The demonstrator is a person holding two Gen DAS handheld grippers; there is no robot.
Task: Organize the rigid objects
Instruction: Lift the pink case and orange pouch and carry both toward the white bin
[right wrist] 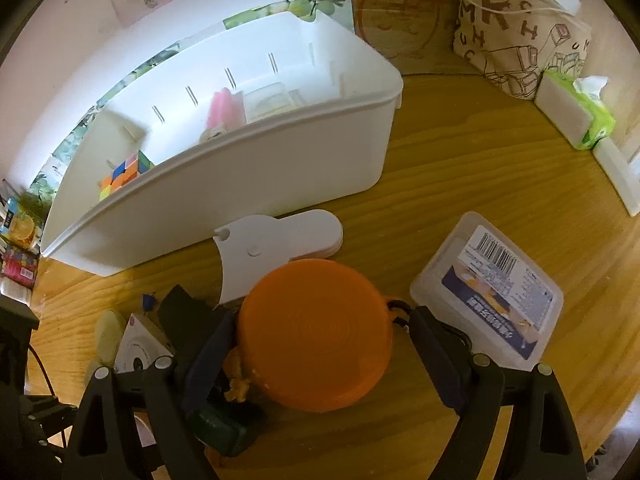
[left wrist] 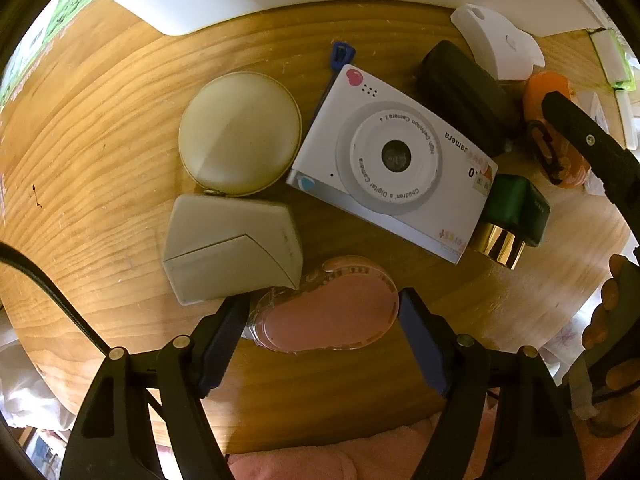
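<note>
In the left wrist view, my left gripper stands open around a pink flat case on the round wooden table; whether the pads touch it is unclear. Beyond it lie a grey wedge box, a round cream case and a white children's camera box. In the right wrist view, my right gripper stands open around an orange round case. A white storage bin stands behind, holding a colour cube and a pink item.
A black case, a green box with gold cap and a white flat piece lie near the camera box. A clear plastic box, a tissue pack and a printed bag sit at right.
</note>
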